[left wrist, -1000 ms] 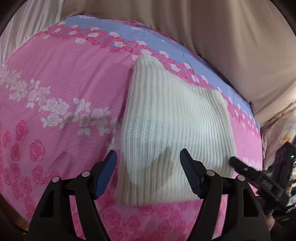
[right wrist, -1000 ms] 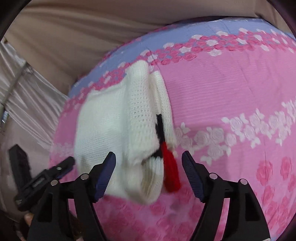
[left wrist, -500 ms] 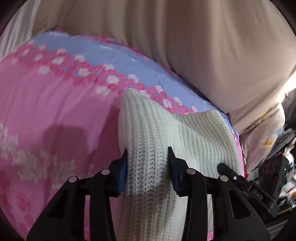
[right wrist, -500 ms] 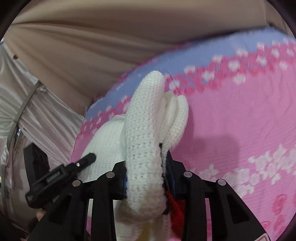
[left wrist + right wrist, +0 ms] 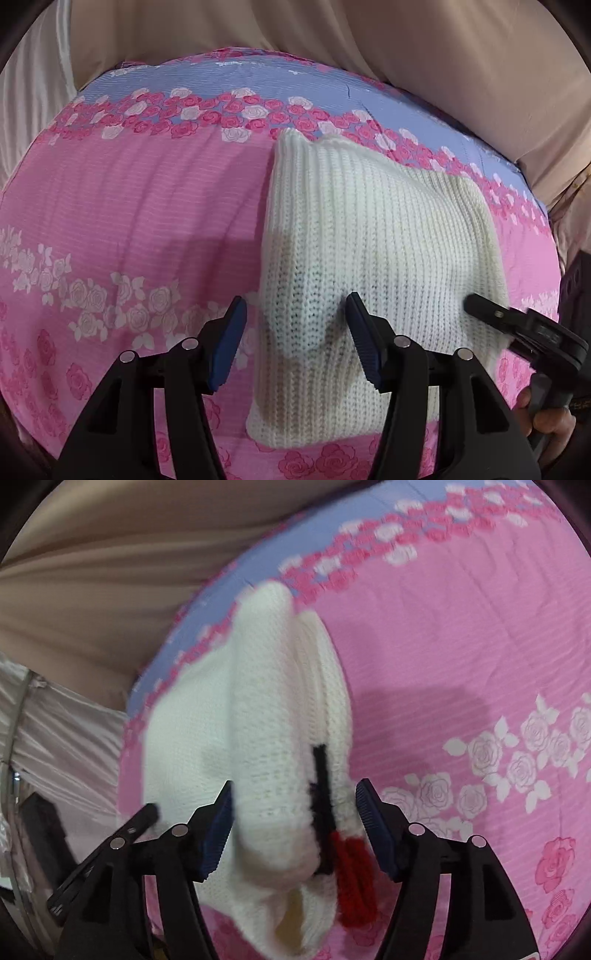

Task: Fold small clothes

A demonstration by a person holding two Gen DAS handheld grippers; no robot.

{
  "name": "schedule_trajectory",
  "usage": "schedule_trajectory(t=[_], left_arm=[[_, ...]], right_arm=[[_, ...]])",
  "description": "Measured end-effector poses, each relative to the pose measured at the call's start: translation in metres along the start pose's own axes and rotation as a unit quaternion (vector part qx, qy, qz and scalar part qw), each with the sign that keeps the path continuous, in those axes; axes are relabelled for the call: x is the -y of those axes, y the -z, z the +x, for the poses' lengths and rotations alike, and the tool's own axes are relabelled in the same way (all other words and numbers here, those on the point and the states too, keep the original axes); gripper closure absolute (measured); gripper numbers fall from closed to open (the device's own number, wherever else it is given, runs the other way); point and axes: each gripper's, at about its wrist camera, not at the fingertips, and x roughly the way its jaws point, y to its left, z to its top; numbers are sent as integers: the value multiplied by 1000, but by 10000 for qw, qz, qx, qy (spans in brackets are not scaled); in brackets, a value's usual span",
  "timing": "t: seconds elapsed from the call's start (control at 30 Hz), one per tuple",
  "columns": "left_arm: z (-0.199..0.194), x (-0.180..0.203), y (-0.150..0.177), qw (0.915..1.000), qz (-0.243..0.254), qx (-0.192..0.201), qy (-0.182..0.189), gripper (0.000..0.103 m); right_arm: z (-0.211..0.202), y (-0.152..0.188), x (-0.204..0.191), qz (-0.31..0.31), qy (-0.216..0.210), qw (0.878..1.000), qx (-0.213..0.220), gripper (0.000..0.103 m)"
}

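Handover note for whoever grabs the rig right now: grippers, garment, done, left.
Left gripper: jaws just reopened, open astride a raised pinch of the white knit garment, pads off it.
Right gripper: jaws also just reopening, open astride the thick folded edge with the red tassel.
Garment lies folded on the pink floral bedspread, near its blue border.
Done: one fold laid down and released.
Left: probably smooth it or fold again.

Blurred and cut-off parts

The right wrist view is motion-blurred; the white knit garment [image 5: 266, 738] is cut off below, its yellowish patch [image 5: 291, 908] unidentifiable.
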Motion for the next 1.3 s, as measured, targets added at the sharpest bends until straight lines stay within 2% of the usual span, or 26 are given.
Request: schedule_trajectory(t=[0.03,0.13,0.2,0.23,0.27,0.3,0.33,0.43,0.53,0.63,0.7,0.73,0.77,0.8,0.87,0.9,0.93,0.97,1.0,1.03,1.07,1.1,1.13,1.2,1.27,1.3], left_arm=[[-1,1,1,10000,-3,-5,2,49],[0,1,3,10000,27,-46,-66,49],[3,1,6,9999,29,-99,-98,47],[5,2,6,9998,36,-135,-114,47],[6,2,7,9998,35,-167,-137,46],[7,2,8,9997,44,-199,-167,45],[6,3,9,9996,63,-201,-205,42],[4,0,13,9995,43,-219,-244,42],[3,-1,16,9993,49,-277,-256,41],[2,0,21,9988,97,-346,-324,42],[-1,-3,26,9986,66,-399,-333,42],[-3,-5,28,9986,29,-417,-323,42],[-7,-9,31,9988,-34,-408,-284,42],[-11,-12,34,9988,-81,-391,-267,42],[-11,-17,40,9985,-132,-449,-298,41],[-8,-20,43,9981,-162,-513,-304,41],[-4,-22,46,9977,-216,-589,-273,41],[-1,-24,47,9972,-279,-657,-238,41],[2,-27,49,9966,-379,-718,-152,41],[4,-29,49,9962,-452,-737,-51,47],[5,-30,49,9959,-484,-759,65,54],[6,-31,48,9951,-509,-819,231,70],[4,-31,47,9944,-522,-843,362,78],[-3,-29,44,9959,-427,-755,274,79],[-3,-26,43,9966,-314,-737,206,79],[0,-25,44,9964,-287,-782,140,79]], right_arm=[[-8,-3,-11,-199,36,9996,207,69],[-36,-10,-42,-930,56,9919,864,82],[-23,-17,-38,-1012,332,9921,667,82],[-1,-19,-25,-898,513,9945,162,78],[11,-19,-14,-732,473,9962,-88,77],[3,-15,-4,-602,342,9976,58,76],[-9,-12,-1,-485,329,9981,197,69],[-45,3,-8,-411,95,9975,574,65],[-59,21,-7,-453,-59,9978,481,65],[-48,41,-4,-608,128,9979,189,65],[-33,40,-5,-490,84,9988,-43,72],[-36,44,-3,-391,-47,9992,-43,86],[-41,46,-5,-386,-94,9992,28,88],[-47,47,-10,-433,-115,9990,93,87],[-53,50,-17,-617,-66,9980,131,80],[-52,53,-18,-657,-20,9978,52,74],[-44,57,-17,-688,35,9976,-94,58],[-37,59,-17,-686,106,9974,-186,54],[-29,61,-16,-693,157,9971,-272,54],[-22,62,-15,-720,132,9968,-328,64],[-19,63,-17,-715,58,9967,-383,96],[-23,62,-20,-676,-70,9971,-337,94],[-37,61,-27,-698,-317,9970,-95,94],[-71,58,-44,-909,-616,9932,386,95],[-87,57,-47,-1132,-433,9904,666,95],[-79,57,-39,-1103,-217,9921,561,95]])
